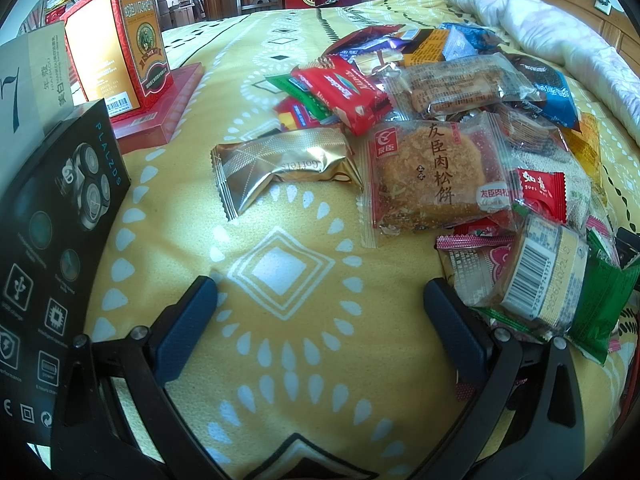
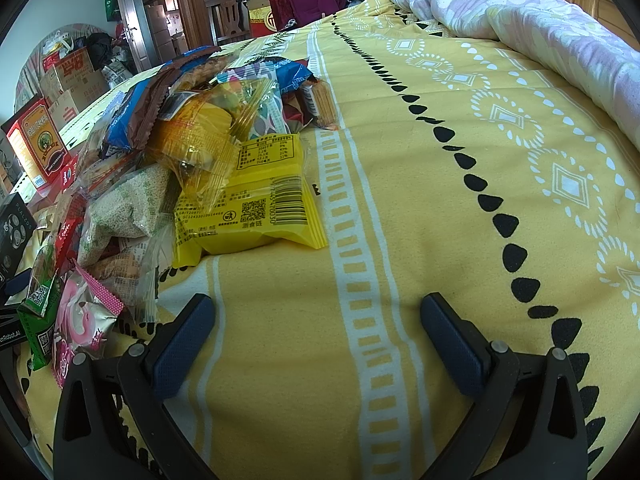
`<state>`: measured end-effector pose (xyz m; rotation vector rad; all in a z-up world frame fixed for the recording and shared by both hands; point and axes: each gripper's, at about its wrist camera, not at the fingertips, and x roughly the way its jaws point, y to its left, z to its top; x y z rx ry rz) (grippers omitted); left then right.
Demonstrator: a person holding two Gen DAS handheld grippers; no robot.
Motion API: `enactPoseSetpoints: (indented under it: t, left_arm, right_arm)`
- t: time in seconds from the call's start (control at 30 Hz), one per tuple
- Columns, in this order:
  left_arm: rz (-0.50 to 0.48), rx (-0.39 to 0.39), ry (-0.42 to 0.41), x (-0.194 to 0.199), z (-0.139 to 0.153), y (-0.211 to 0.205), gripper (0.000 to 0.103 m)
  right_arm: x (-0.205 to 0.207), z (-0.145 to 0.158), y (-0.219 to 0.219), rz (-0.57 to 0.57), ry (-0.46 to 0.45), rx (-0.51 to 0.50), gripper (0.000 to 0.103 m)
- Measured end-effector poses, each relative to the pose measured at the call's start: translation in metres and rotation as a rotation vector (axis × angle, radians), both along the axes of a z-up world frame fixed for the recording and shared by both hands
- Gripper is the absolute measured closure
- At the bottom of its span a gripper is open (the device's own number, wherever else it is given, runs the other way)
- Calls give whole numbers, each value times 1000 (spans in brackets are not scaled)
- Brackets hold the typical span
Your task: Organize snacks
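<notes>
A pile of wrapped snacks lies on a yellow patterned bedspread (image 1: 280, 360). In the left wrist view a gold foil packet (image 1: 280, 166) sits apart at the pile's near left, beside a clear-wrapped meat floss cake (image 1: 432, 176) and a red packet (image 1: 344, 94). My left gripper (image 1: 320, 304) is open over bare cloth, short of the gold packet, its right finger close to a barcode-wrapped cake (image 1: 540, 276). In the right wrist view the pile is to the left, with a yellow packet (image 2: 256, 208) and a sesame snack (image 2: 124, 208). My right gripper (image 2: 318, 316) is open and holds nothing.
A black shaver box (image 1: 52, 240) stands at the left, with a red and orange box (image 1: 120, 44) on a flat red box (image 1: 160, 108) behind it. A folded floral quilt (image 2: 540, 28) lies along the far right of the bed. Bare bedspread (image 2: 460, 200) spreads right of the pile.
</notes>
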<state>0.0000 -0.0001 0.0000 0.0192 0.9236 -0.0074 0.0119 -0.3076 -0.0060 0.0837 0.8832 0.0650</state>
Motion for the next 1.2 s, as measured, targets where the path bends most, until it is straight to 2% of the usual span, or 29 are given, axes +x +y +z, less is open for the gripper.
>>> enactPoseSetpoints:
  t: [0.17, 0.23, 0.3, 0.37, 0.47, 0.57, 0.63, 0.7, 0.73, 0.83, 0.97, 1.03, 1.1, 1.2]
  left_arm:
    - [-18, -15, 17, -2, 6, 2, 0]
    - [-45, -63, 37, -7, 17, 3, 2]
    - [-68, -124, 22, -13, 25, 4, 7]
    - [-93, -192, 7, -21, 36, 7, 7]
    - [-148, -228, -8, -29, 47, -4, 7]
    - [-261, -230, -10, -32, 54, -26, 9]
    - [-341, -192, 1, -29, 54, -42, 15]
    - [-388, -157, 56, -24, 45, -52, 35]
    - [-405, -172, 88, -21, 40, -54, 39]
    - [-385, -216, 84, -16, 40, -51, 40]
    - [-369, -208, 91, -14, 38, -52, 42]
    - [-365, -193, 95, -13, 38, -51, 61]
    - [-343, -228, 108, -12, 42, -46, 63]
    - [-321, -215, 79, -22, 57, -37, 63]
  right_arm:
    - [0, 0, 0, 0, 0, -1, 0]
    - [0, 0, 0, 0, 1, -1, 0]
    - [0, 0, 0, 0, 1, -3, 0]
    - [0, 0, 0, 0, 2, -6, 0]
    - [0, -1, 2, -1, 4, -10, 0]
    - [-1, 0, 2, -1, 4, -11, 0]
    - [1, 0, 1, -1, 4, -11, 0]
    - [1, 0, 1, -1, 4, -12, 0]
    - [1, 0, 1, -1, 4, -11, 0]
    - [0, 0, 2, -1, 5, -12, 0]
    - [2, 0, 1, -1, 6, -14, 0]
    - [1, 0, 2, -1, 7, -15, 0]
    - [1, 0, 2, -1, 8, -17, 0]
    - [-1, 1, 1, -1, 6, -14, 0]
